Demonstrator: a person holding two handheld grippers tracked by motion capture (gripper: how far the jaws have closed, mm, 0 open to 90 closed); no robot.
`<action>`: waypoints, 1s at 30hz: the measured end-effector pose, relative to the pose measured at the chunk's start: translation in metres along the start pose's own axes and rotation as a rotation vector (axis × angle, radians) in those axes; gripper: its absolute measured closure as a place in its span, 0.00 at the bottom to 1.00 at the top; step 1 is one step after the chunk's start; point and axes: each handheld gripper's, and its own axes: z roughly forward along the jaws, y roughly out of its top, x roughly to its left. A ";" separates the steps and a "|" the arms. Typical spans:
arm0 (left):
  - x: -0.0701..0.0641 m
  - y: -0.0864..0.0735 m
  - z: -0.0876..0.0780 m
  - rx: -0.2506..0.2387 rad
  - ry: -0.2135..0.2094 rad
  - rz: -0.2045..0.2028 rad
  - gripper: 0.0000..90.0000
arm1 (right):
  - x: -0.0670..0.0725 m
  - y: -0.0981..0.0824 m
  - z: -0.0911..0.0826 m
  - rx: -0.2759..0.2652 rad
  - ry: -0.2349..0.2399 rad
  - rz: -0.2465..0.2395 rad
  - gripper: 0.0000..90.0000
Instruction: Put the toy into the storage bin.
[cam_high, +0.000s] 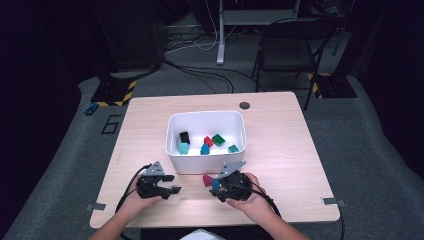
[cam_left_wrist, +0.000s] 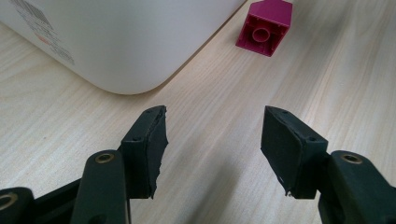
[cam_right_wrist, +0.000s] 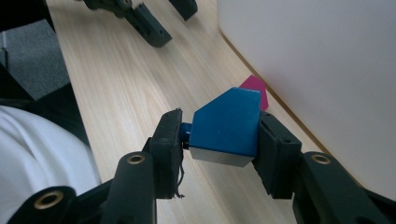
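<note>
My right gripper (cam_right_wrist: 219, 135) is shut on a blue block (cam_right_wrist: 226, 126) with a slanted top, held just above the table in front of the white bin (cam_high: 206, 142). In the high view that blue block (cam_high: 216, 184) sits at the right gripper (cam_high: 220, 182) tip, next to a magenta block (cam_high: 207, 180) lying on the table. The magenta block (cam_left_wrist: 265, 27) lies hollow side up ahead of my left gripper (cam_left_wrist: 212, 135), whose jaws stand open with nothing between them. My left gripper (cam_high: 170, 184) rests low at the table's front left. The magenta block (cam_right_wrist: 257, 88) peeks out behind the blue one.
The white bin (cam_left_wrist: 121, 42) holds several small blocks: black (cam_high: 184, 137), teal (cam_high: 183, 148), red (cam_high: 208, 141), green (cam_high: 218, 139). The bin wall (cam_right_wrist: 317, 70) stands close to the right gripper. A chair (cam_high: 290, 45) and cables lie beyond the table (cam_high: 280, 150).
</note>
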 end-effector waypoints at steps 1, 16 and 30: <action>0.000 0.000 0.000 0.001 -0.001 -0.001 0.45 | 0.000 0.002 -0.003 -0.006 0.003 0.007 0.62; 0.000 0.000 0.000 0.002 -0.004 -0.007 0.45 | -0.007 0.041 -0.045 -0.057 0.025 0.000 0.62; -0.001 0.000 0.001 0.000 -0.006 -0.016 0.45 | -0.023 0.077 -0.071 -0.093 -0.007 -0.002 0.62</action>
